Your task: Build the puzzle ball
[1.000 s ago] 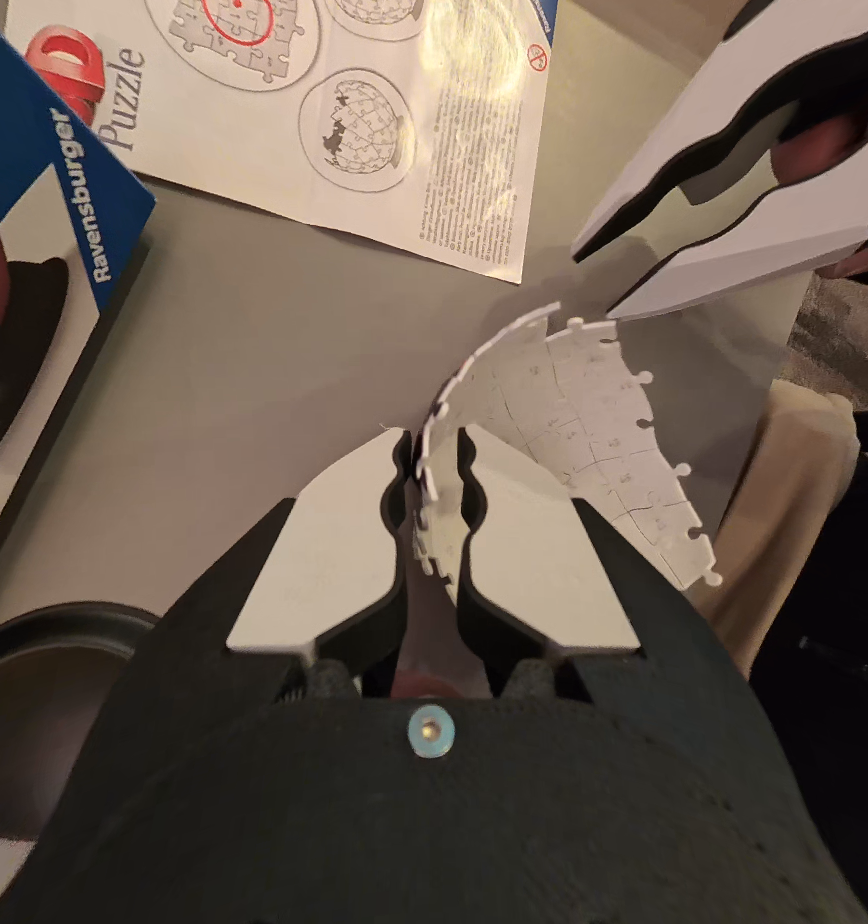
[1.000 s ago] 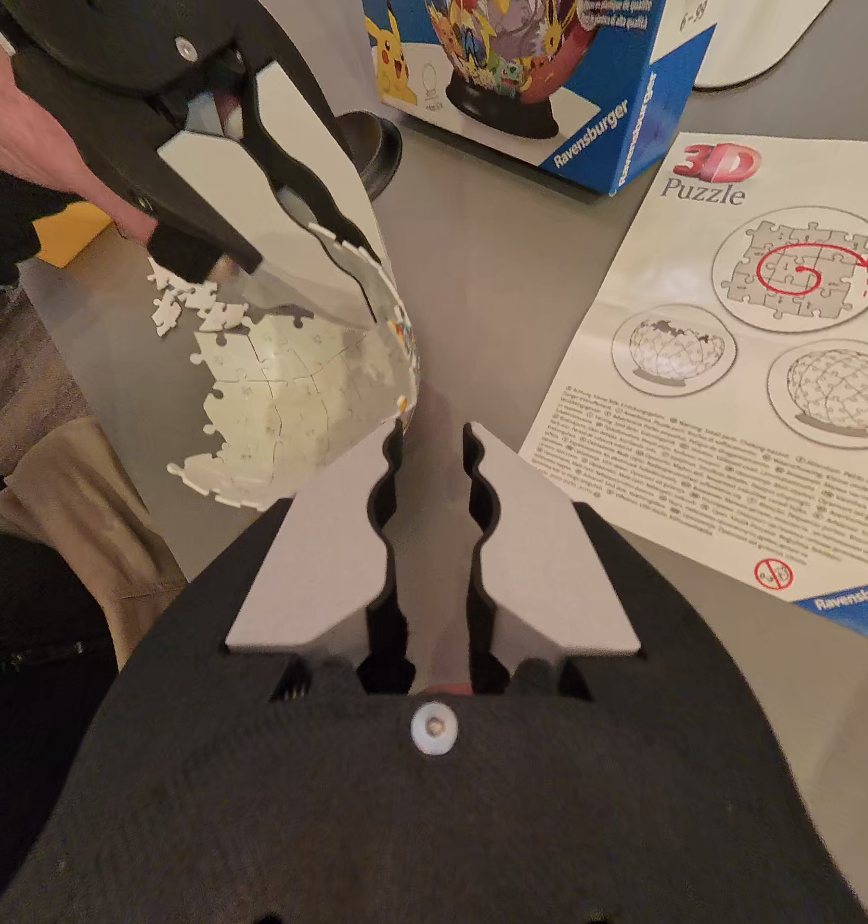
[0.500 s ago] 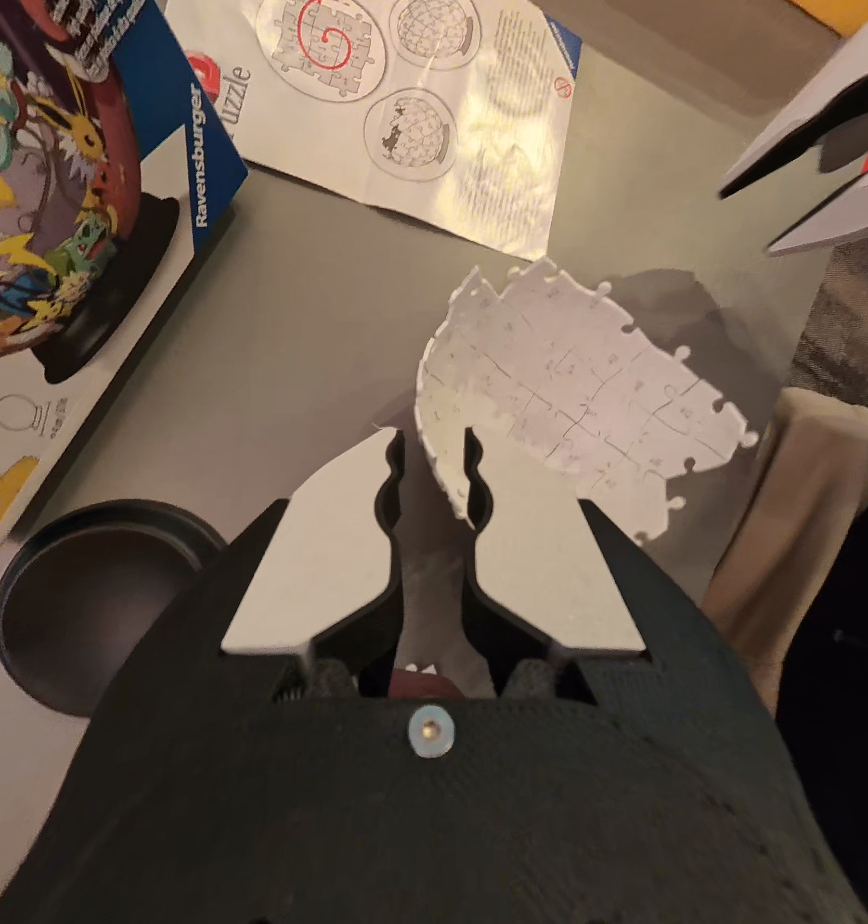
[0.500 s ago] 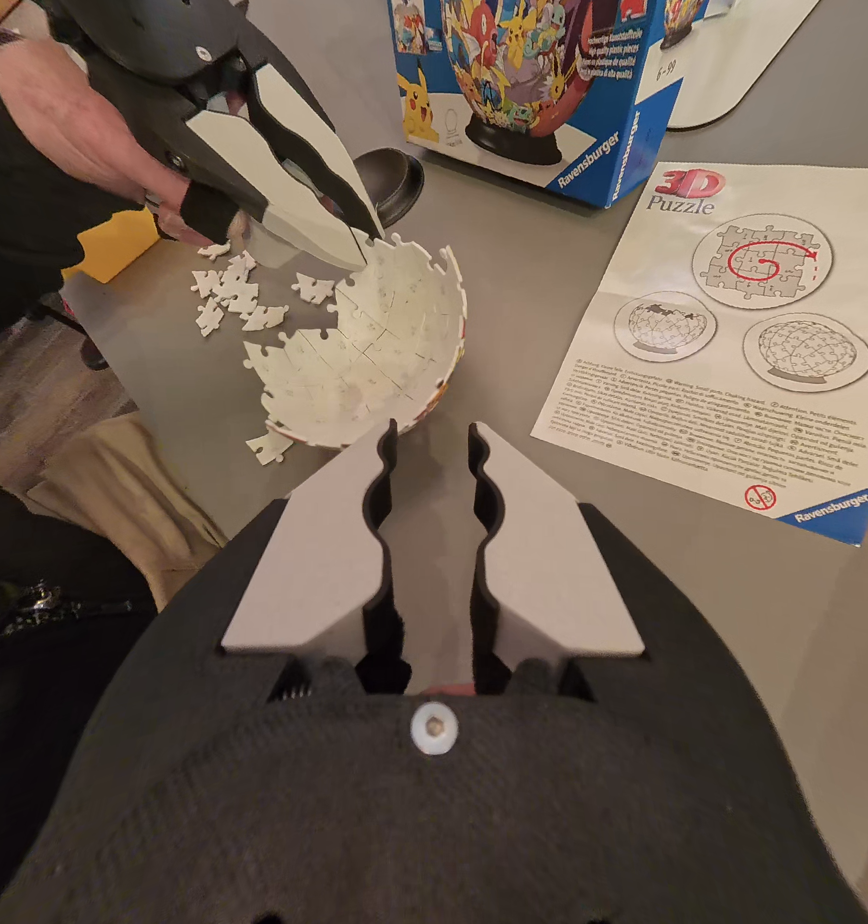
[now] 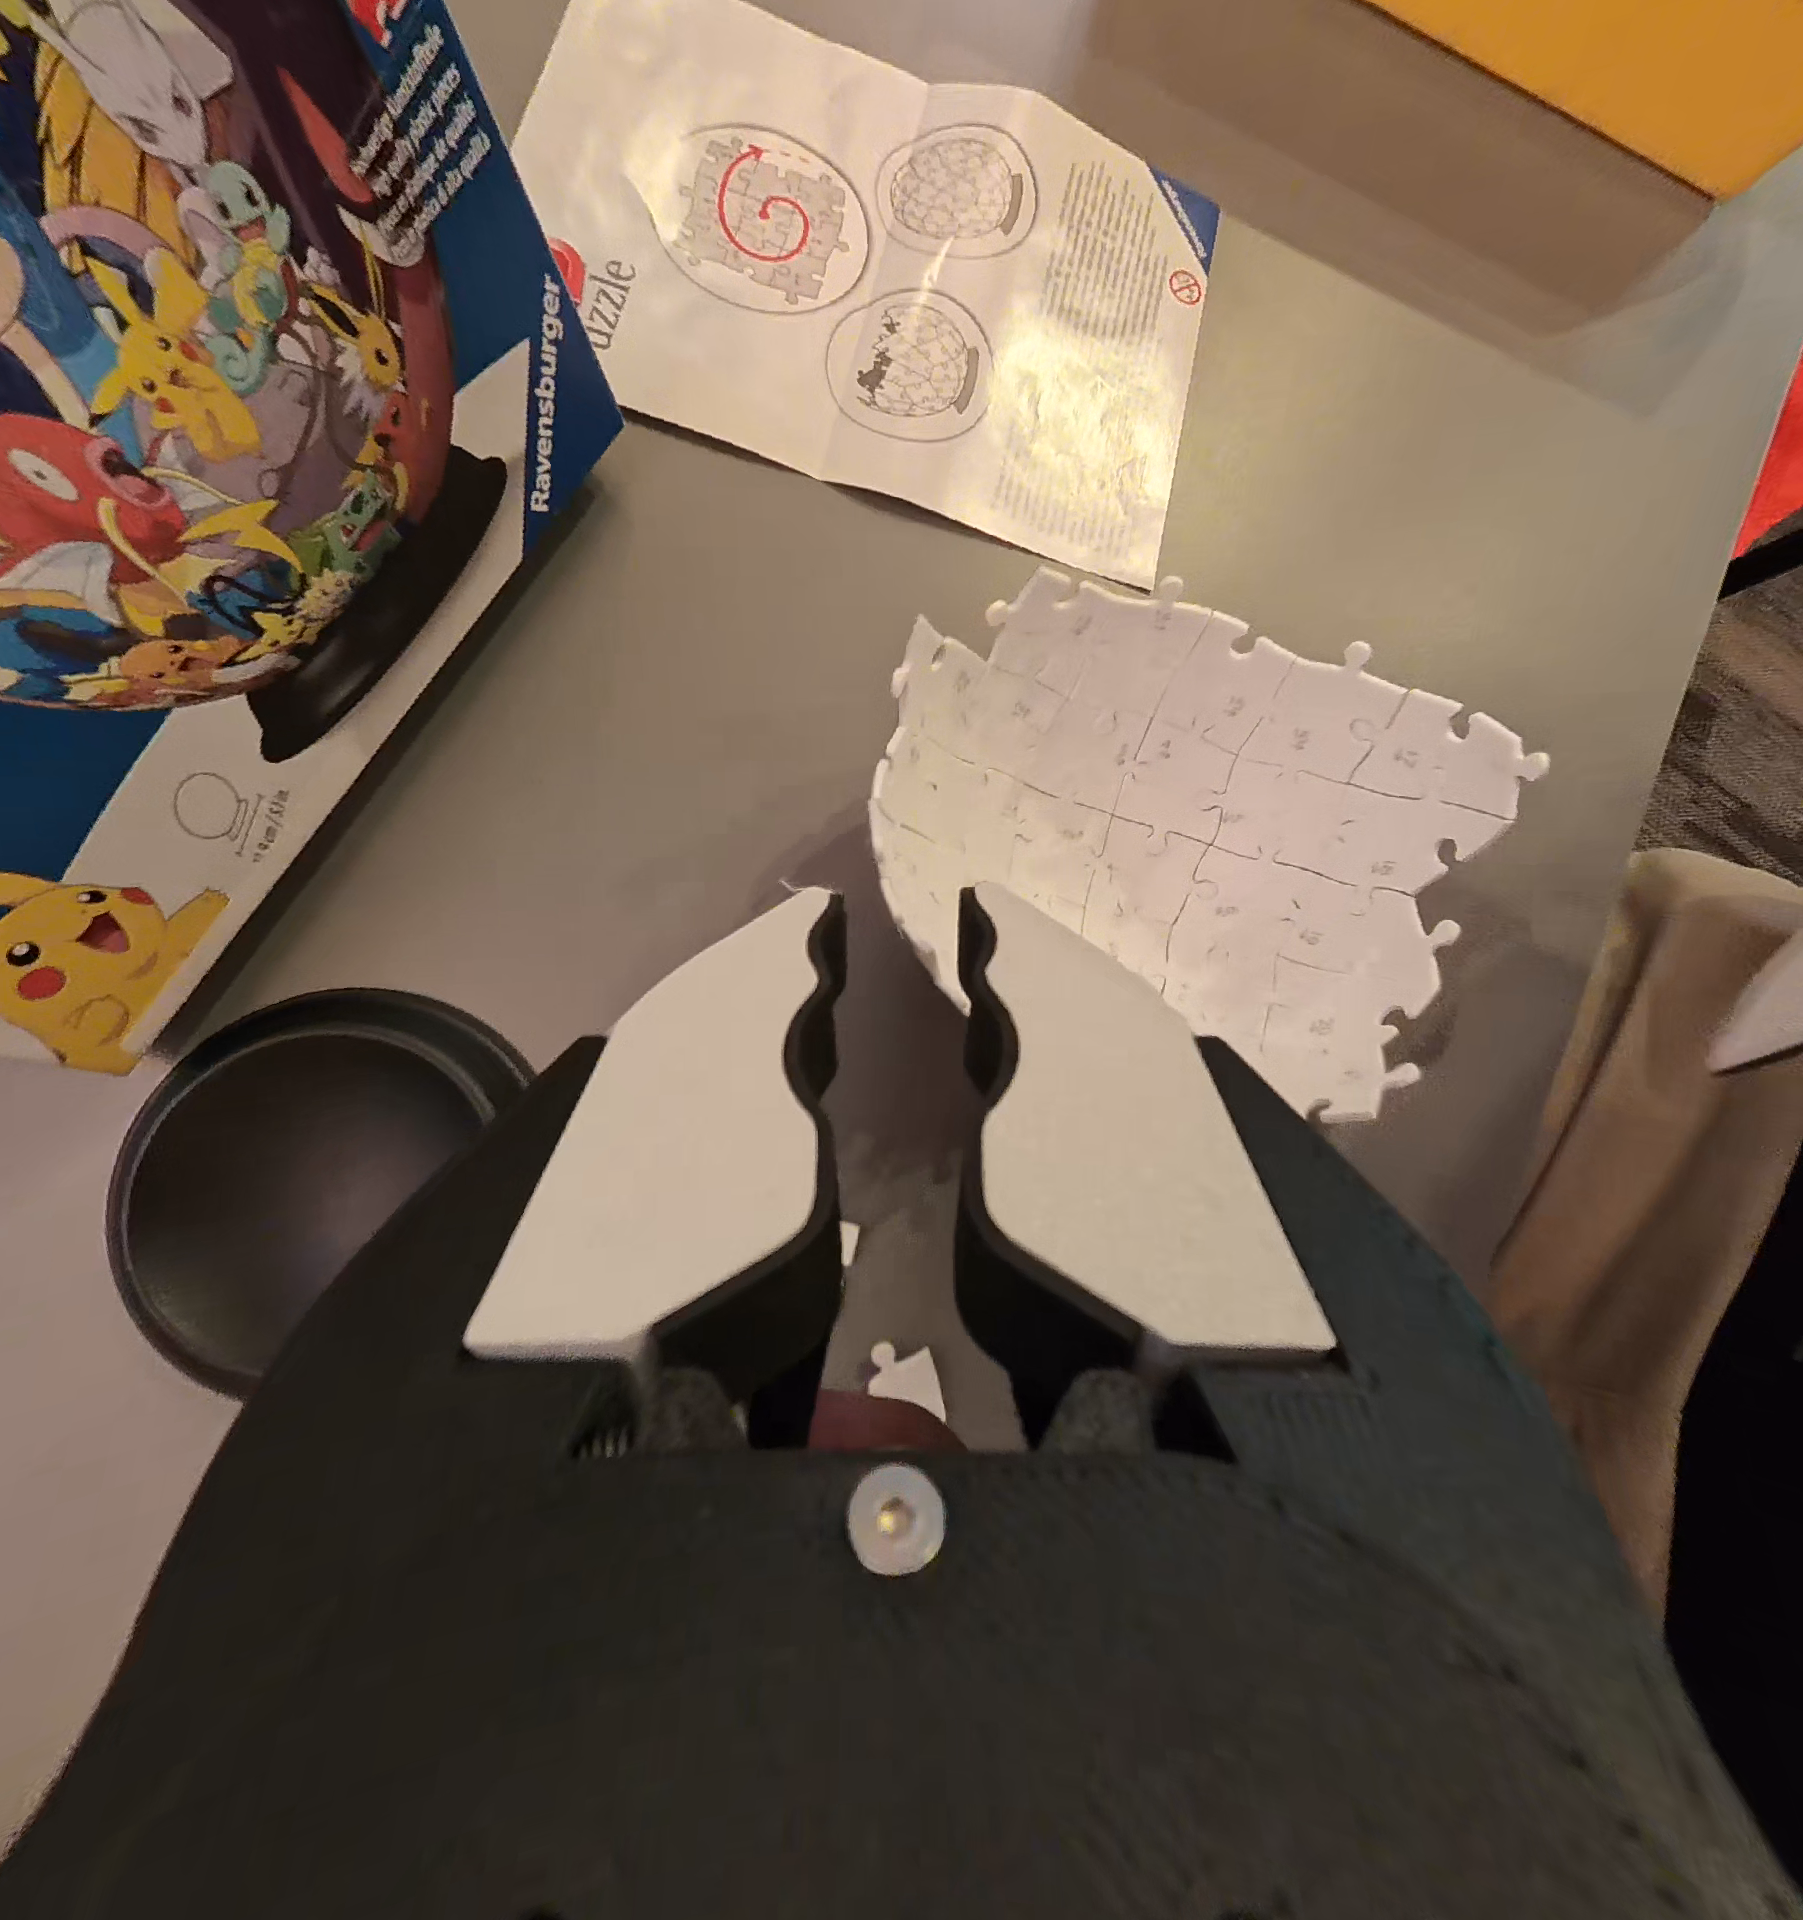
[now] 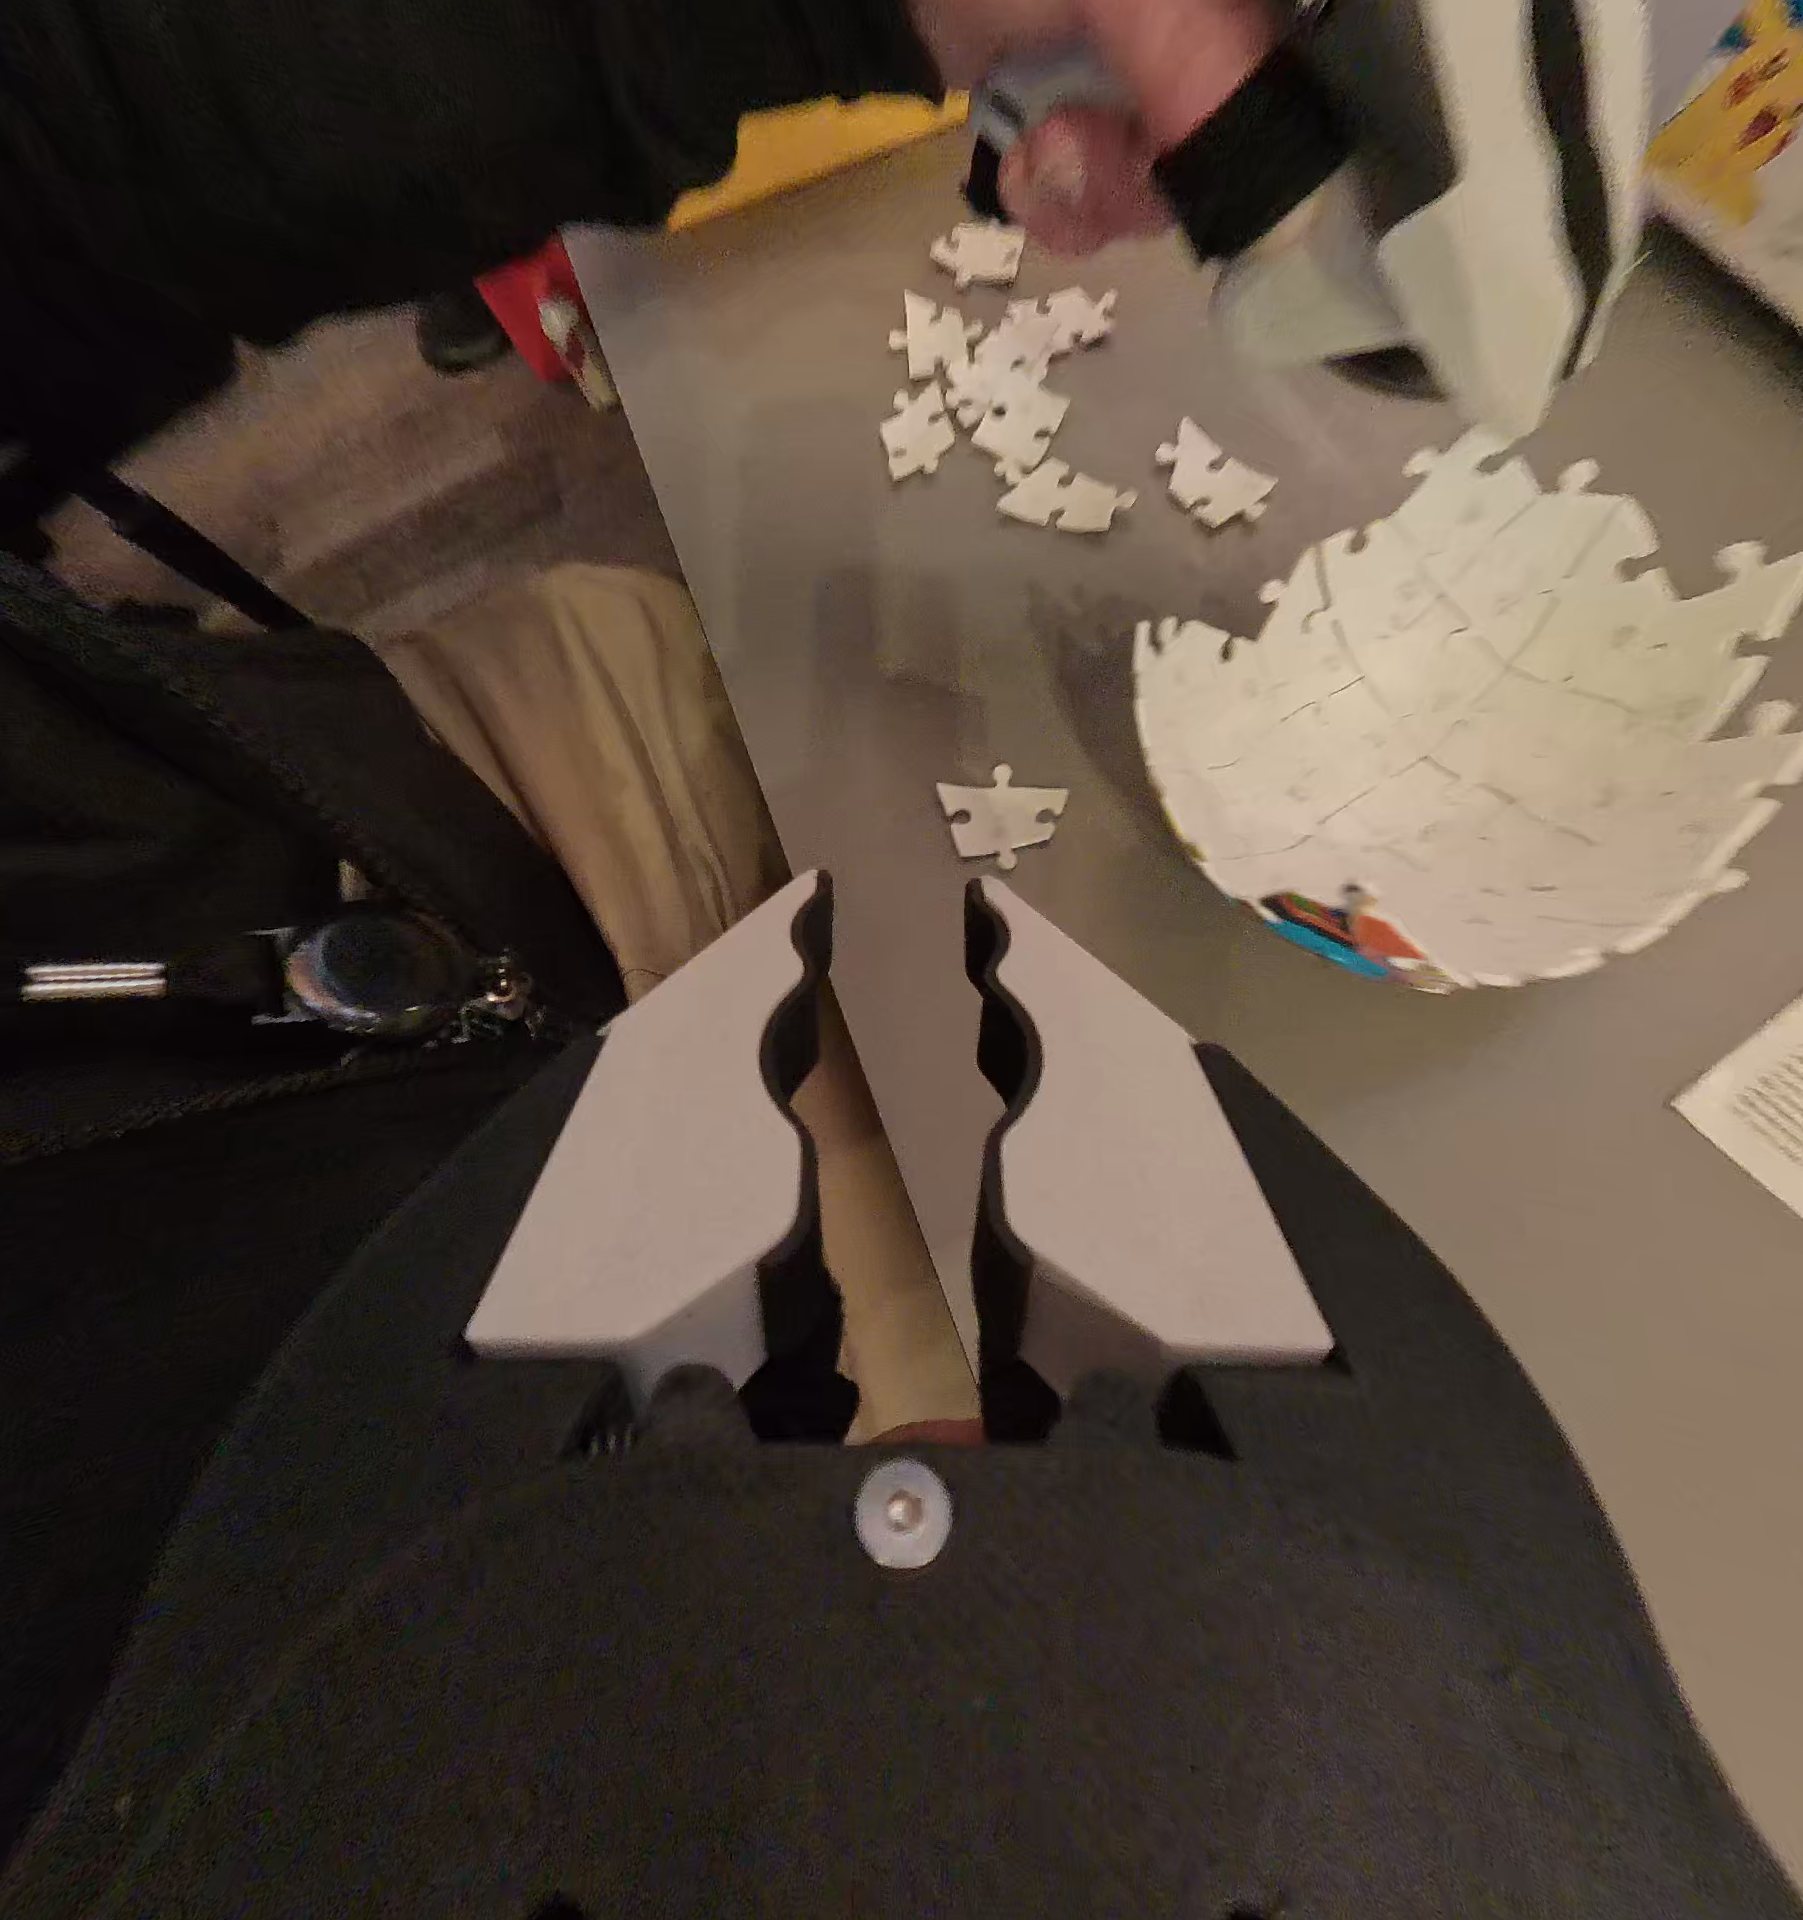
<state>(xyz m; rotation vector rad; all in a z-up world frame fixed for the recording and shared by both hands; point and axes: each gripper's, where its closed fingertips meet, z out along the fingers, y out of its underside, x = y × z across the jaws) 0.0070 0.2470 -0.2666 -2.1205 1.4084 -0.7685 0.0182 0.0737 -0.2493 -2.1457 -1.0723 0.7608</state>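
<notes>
Left jaws: the left gripper (image 5: 899,914) has its jaws apart with nothing between them, above the table just left of the puzzle shell.
Right jaws: the right gripper (image 6: 899,894) also has its jaws apart and empty, over the table edge in the middle of its frame.
Puzzle shell: the half-built puzzle ball (image 5: 1198,831) lies on the grey table (image 5: 668,727) at centre right of the left view, white inner side up; in the right view it sits at the right (image 6: 1479,748), tilted like a bowl, with a strip of coloured print along its lower edge.
Single piece: one loose piece (image 6: 1001,816) lies just left of the shell, apart from it.
Loose pieces: a small pile (image 6: 1011,395) sits at upper centre of the right view.
Instruction sheet: a paper sheet (image 5: 907,281) lies beyond the shell, top centre of the left view.
Box: the colourful puzzle box (image 5: 201,416) fills the upper left.
Stand: a black round dish (image 5: 294,1174) rests at lower left, beside the box.
</notes>
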